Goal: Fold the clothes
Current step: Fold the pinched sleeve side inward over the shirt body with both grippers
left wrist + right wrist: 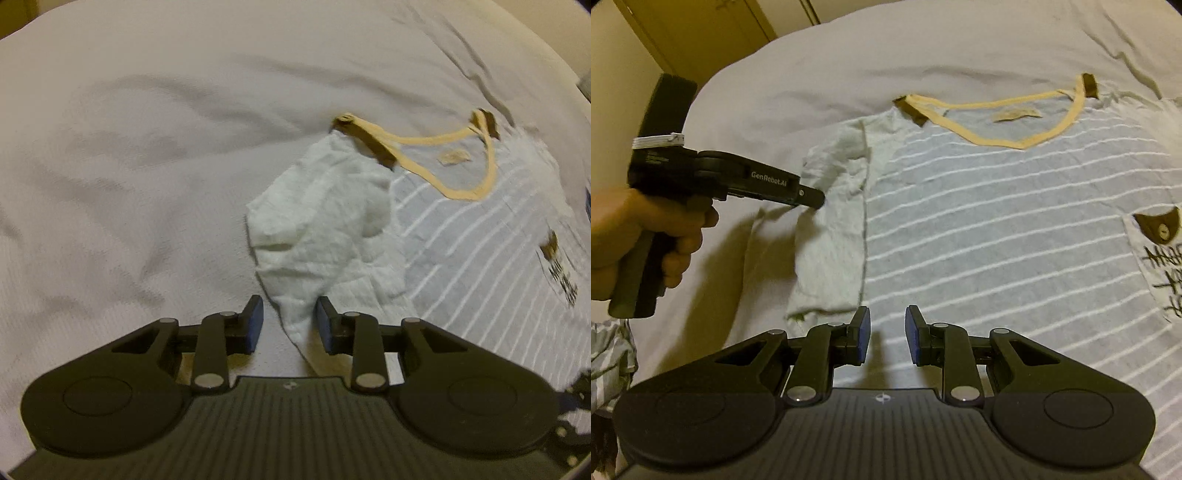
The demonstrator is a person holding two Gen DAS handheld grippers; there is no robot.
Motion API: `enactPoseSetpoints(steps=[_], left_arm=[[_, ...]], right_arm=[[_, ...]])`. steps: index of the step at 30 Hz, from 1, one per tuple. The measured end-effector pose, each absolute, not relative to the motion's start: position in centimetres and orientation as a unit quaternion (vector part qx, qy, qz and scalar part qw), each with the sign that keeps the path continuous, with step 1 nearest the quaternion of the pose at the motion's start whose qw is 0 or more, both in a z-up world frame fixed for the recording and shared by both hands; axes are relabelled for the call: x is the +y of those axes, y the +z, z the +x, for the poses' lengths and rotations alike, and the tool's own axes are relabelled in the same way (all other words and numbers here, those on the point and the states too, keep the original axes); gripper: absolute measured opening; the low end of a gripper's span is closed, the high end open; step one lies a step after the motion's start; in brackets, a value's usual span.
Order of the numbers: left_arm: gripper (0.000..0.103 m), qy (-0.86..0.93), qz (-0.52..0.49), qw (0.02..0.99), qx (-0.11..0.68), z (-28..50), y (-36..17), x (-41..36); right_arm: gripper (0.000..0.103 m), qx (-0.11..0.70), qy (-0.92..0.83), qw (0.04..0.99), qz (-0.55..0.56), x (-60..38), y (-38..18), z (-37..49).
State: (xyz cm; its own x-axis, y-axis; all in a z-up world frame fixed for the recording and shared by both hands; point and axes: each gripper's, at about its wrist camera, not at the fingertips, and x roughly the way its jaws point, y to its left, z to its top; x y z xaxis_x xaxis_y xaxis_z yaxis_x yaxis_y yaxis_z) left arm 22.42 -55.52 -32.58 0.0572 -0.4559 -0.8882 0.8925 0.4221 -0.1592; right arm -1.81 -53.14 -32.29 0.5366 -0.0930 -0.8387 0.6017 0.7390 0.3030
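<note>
The right tool (886, 334) hovers, fingers spread, over a striped T-shirt (997, 229) lying flat on a bed (812, 66), collar (1015, 110) pointing away. The left tool (288, 321), also spread, straddles the white sleeve (325, 229).

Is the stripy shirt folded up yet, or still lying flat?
Mostly flat. The striped shirt lies spread face-up on the bed sheet, its collar showing. Only the sleeve is bunched and crumpled.
</note>
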Motion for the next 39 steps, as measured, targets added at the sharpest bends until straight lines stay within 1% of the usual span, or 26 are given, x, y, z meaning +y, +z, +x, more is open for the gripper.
enactPoseSetpoints(steps=[2, 6, 11, 17, 22, 25, 27, 32, 36, 39], left_arm=[[0.025, -0.485, 0.222, 0.697, 0.479, 21.9, -31.8, -55.0], [0.025, -0.483, 0.212, 0.704, 0.475, 20.3, -29.6, -53.4], [0.025, -0.479, 0.217, 0.712, 0.466, 16.0, -27.4, -51.2], [0.025, -0.482, 0.24, 0.714, 0.447, 10.7, -27.9, -50.9], [0.025, -0.465, 0.227, 0.728, 0.451, 9.2, -30.2, -51.6], [0.025, -0.438, 0.204, 0.72, 0.498, 9.3, -32.4, -51.9], [0.025, -0.431, 0.185, 0.72, 0.512, 9.2, -33.1, -51.6], [0.025, -0.433, 0.139, 0.722, 0.522, 9.0, -33.2, -50.3], [0.025, -0.428, 0.112, 0.723, 0.531, 9.2, -33.8, -49.7], [0.025, -0.431, 0.1, 0.724, 0.53, 9.3, -34.1, -49.4]], right_arm=[[0.027, 0.435, -0.213, 0.824, 0.293, -53.1, -31.9, -2.6], [0.03, 0.436, -0.219, 0.823, 0.291, -53.2, -30.6, -4.8], [0.032, 0.44, -0.213, 0.825, 0.285, -54.0, -29.4, -7.7], [0.032, 0.445, -0.177, 0.846, 0.234, -57.6, -28.9, -7.7], [0.032, 0.45, -0.139, 0.864, 0.177, -60.9, -28.1, -5.4], [0.032, 0.46, -0.102, 0.869, 0.153, -62.5, -28.6, -2.5], [0.032, 0.459, -0.075, 0.877, 0.125, -62.9, -28.8, 0.5], [0.032, 0.454, 0.003, 0.887, 0.086, -63.3, -29.1, 9.3], [0.032, 0.472, 0.068, 0.877, 0.055, -62.3, -30.2, 15.8], [0.032, 0.502, 0.094, 0.858, 0.051, -61.9, -31.9, 19.6]])
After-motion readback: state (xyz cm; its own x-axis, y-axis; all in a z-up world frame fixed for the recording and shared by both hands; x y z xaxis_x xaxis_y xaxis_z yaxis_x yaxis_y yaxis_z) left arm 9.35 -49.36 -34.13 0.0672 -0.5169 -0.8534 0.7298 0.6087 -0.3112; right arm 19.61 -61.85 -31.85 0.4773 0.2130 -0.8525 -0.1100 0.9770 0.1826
